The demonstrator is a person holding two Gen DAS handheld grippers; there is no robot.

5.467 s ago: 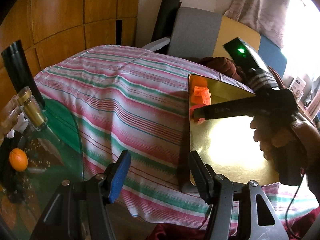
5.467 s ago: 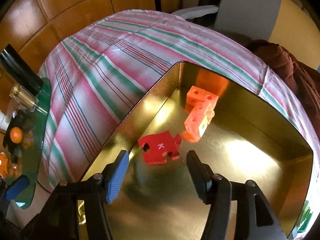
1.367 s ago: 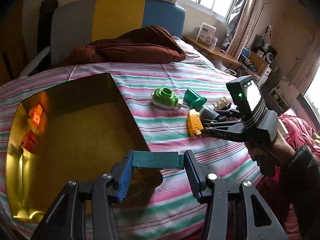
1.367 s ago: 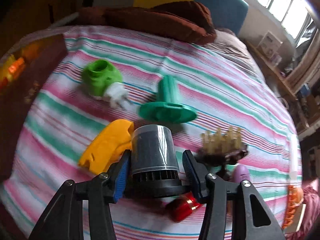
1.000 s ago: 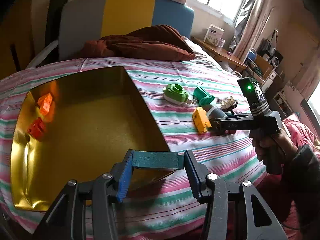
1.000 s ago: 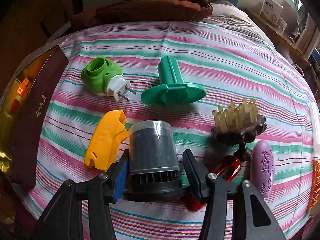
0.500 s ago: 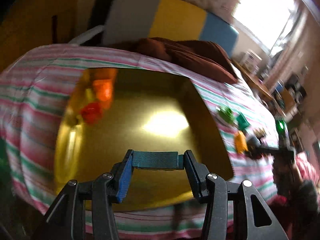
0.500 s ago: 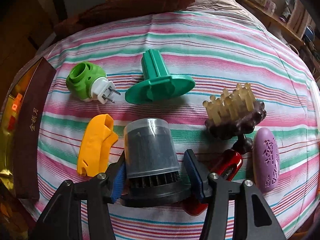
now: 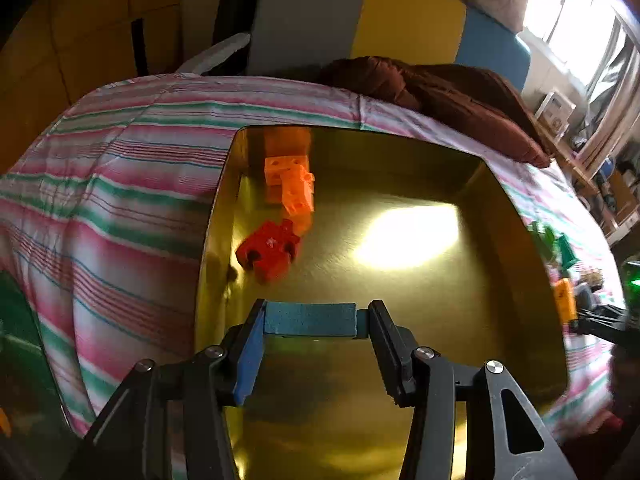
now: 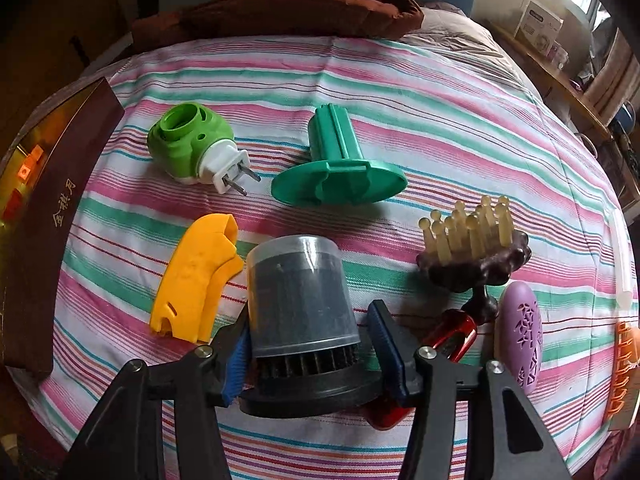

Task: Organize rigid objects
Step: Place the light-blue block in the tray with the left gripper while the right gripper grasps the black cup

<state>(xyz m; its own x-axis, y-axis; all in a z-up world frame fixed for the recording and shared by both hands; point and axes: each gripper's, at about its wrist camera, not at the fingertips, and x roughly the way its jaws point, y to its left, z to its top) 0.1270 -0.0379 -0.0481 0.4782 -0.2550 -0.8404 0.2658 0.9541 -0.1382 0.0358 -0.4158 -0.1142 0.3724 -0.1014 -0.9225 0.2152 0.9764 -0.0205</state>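
We see a bed under a pink, green and white striped cover point(image 10: 400, 92), a brown blanket point(image 10: 304, 4) bunched at its far side, and a window beyond. Our left tool point(image 9: 316, 320) pinches a flat teal block point(image 9: 310, 319) above the shiny gold box point(image 9: 520, 264). Our right tool point(image 10: 308, 344) brackets a grey cylinder on a black slotted base point(image 10: 298, 300); whether both pads press it, we cannot tell. A red object point(image 10: 452, 332) just right lies half hidden.
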